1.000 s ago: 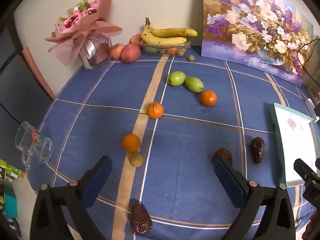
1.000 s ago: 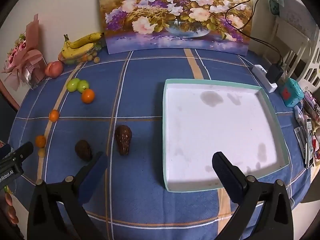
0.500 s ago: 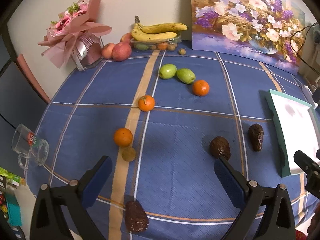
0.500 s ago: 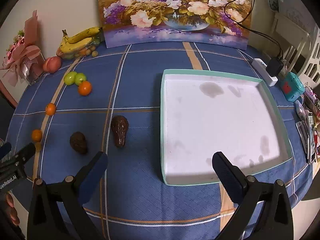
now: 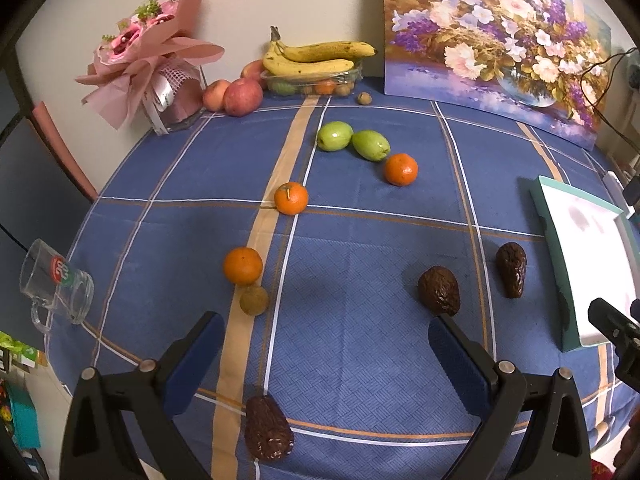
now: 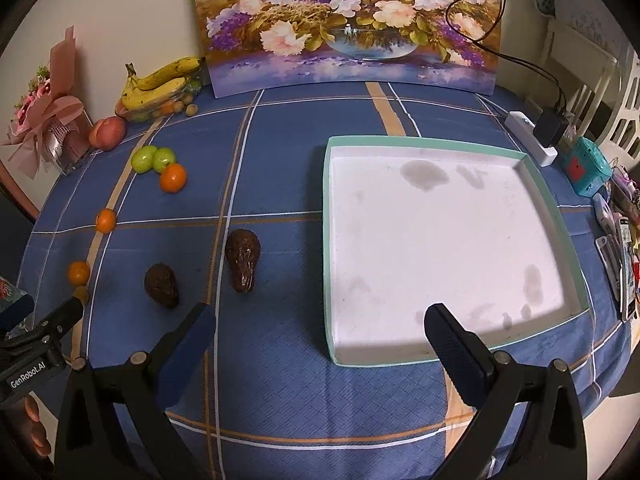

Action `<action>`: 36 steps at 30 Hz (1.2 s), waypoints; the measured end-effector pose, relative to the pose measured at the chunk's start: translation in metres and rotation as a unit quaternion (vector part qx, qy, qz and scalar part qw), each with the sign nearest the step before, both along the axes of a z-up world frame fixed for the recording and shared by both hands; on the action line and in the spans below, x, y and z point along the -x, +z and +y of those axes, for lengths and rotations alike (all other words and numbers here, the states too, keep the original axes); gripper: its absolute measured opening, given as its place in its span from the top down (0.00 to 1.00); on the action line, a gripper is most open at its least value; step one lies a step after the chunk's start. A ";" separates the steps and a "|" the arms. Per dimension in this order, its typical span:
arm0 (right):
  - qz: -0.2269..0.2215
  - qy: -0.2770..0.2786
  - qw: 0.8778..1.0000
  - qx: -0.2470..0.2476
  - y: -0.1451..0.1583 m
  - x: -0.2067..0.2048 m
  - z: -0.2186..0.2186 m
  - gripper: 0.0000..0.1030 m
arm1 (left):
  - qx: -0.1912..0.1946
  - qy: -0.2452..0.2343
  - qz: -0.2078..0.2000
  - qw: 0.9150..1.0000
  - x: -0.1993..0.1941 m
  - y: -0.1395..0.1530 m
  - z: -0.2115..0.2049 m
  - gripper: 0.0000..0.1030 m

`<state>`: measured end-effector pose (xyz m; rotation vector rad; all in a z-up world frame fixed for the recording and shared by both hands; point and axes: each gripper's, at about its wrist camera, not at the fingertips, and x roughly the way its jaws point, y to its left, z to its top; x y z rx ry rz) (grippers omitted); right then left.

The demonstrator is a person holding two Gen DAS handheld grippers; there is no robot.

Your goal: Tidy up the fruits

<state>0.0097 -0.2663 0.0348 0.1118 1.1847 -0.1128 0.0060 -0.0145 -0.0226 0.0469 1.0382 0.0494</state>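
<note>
Loose fruit lies on the blue checked tablecloth. In the left wrist view I see two green fruits (image 5: 354,142), three oranges (image 5: 291,198), a small brown fruit (image 5: 253,299) and three dark avocados (image 5: 439,290), one (image 5: 268,434) right below my open, empty left gripper (image 5: 326,342). A white tray with a teal rim (image 6: 325,240) lies empty at the right. My right gripper (image 6: 320,328) is open and empty, hovering over the tray's near left corner, with two avocados (image 6: 242,259) ahead to its left.
Bananas on a clear box (image 5: 316,60), apples (image 5: 242,97) and a pink bouquet (image 5: 154,60) stand at the back wall beside a flower painting (image 6: 348,24). A glass mug (image 5: 56,288) lies at the left table edge. A power strip (image 6: 530,138) and small items sit at the right.
Both grippers have drifted slightly, the left view now pulled back and lower over the table, the right nearer the tray. No fruit has moved.
</note>
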 end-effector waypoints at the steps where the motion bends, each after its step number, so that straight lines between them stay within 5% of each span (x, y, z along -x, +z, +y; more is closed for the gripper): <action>1: 0.000 0.000 1.000 0.000 0.000 -0.001 0.000 0.00 | 0.000 0.001 0.000 1.000 0.000 0.000 0.000 0.00; 36: 0.006 -0.004 1.000 -0.008 -0.003 -0.001 -0.001 0.00 | 0.000 0.001 0.001 1.000 0.002 -0.003 0.001 0.00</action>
